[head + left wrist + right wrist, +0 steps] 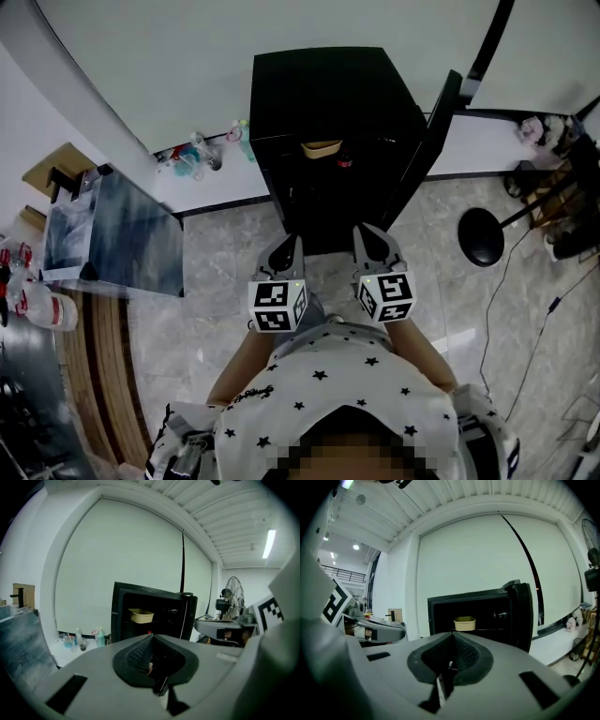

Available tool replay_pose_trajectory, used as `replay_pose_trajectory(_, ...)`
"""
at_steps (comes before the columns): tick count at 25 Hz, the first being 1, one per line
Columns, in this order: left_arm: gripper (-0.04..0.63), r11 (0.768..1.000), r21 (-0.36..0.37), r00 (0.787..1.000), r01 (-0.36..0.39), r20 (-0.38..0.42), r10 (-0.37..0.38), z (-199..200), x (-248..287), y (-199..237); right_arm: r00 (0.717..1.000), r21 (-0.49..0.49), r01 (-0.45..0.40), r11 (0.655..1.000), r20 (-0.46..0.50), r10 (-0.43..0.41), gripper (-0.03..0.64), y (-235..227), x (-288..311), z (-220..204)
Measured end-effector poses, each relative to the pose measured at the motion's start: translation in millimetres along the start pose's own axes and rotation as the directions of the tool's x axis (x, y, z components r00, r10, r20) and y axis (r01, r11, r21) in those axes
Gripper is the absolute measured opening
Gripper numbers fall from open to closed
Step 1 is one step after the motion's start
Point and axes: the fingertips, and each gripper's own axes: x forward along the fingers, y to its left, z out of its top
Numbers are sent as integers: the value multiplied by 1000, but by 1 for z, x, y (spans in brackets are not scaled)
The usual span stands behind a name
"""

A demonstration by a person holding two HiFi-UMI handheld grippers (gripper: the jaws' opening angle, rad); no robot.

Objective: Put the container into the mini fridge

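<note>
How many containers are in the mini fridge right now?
1: a tan container sitting high up inside the open mini fridge. The dark space below it could hide more.

Soft light from a ceiling lamp; fisheye edges darken; mini fridge interior murky.

Marbled grey tile floor. White ledge along the wall foot carries a cluster of small bottles, all upright. Blue-grey slab-topped unit stands at far left, with a cardboard box behind it. Round black stand base rests on the floor at right, thin cables trailing near it. Pedestal fan stands to the right. Ceiling strip light lit
</note>
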Motion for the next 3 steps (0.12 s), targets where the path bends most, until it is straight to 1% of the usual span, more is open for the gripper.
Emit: replay_pose_trajectory(3, 12, 1000, 0, 1000, 2, -2, -2, -1, 1, 2, 1000, 0, 3, 1000, 3, -3, -6, 0, 1, 0)
